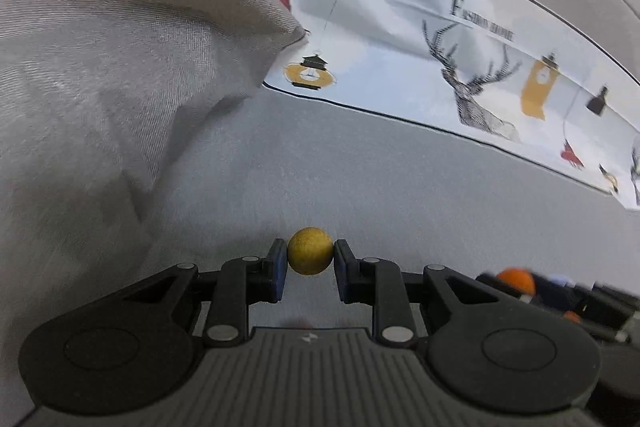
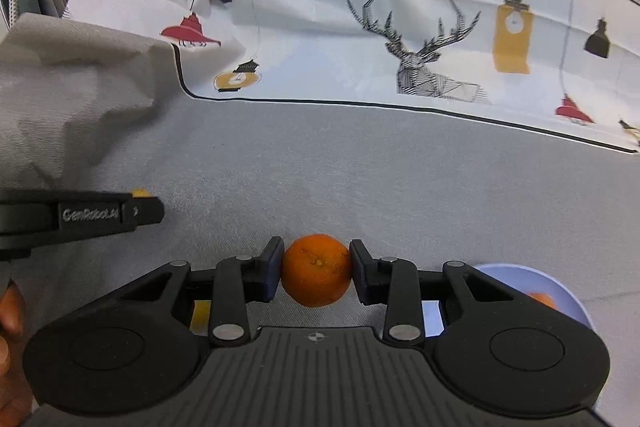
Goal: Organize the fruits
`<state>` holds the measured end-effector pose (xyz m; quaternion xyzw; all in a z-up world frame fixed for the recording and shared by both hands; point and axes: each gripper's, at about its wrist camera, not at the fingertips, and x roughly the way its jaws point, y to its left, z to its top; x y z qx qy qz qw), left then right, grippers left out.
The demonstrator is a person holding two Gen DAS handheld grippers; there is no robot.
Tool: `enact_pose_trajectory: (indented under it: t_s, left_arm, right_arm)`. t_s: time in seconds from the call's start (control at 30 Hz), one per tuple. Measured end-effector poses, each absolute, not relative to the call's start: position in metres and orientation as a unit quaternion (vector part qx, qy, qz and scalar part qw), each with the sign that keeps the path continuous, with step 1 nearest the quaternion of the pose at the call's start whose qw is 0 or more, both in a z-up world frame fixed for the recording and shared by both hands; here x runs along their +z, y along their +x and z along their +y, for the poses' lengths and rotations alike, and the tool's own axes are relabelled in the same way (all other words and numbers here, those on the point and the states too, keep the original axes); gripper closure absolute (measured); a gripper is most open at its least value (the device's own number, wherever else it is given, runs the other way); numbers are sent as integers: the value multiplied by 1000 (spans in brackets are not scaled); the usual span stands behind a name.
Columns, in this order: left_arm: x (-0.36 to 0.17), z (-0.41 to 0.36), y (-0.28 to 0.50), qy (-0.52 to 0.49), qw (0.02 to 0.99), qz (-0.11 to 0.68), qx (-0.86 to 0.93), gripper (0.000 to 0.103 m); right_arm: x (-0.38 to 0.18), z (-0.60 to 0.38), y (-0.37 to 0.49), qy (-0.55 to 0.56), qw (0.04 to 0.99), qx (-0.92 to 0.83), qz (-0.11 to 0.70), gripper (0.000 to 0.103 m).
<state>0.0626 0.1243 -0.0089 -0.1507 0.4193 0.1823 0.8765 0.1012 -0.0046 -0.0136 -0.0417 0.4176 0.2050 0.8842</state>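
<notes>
Pinching a matte, pebbly yellow ball (image 1: 310, 251), the left gripper (image 1: 310, 265) hangs over grey cloth (image 1: 380, 187). The right gripper (image 2: 316, 269) clamps a dimpled orange (image 2: 316, 270); its lower part is hidden. A lilac bowl (image 2: 560, 287) is cut off behind it.

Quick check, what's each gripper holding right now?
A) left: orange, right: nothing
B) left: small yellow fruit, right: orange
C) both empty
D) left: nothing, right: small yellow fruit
B. In the left wrist view the left gripper is shut on the small yellow fruit; in the right wrist view the right gripper is shut on the orange, with pads touching both sides.
</notes>
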Motion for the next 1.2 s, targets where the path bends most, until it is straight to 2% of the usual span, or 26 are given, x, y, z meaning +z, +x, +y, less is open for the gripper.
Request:
enact_pose_trajectory:
  t_s: [0.43,0.63,0.93,1.2]
  left_arm:
    - [15,65,6,-100,903,401,115,76]
    - [11,52,16,-89,905,405,93,76]
    - [3,47,36,-97,900,416,81,76]
    - [-4,43,42,-111,895,426,73,76]
  right_arm:
    - [51,-77,35,-35,912,213,348,66]
    - [43,-114,38,-14,913,179,366,66]
    - [28,-129,48,-74,913,146,374,66]
    - [21,-149,55,-61,914,123,382,66]
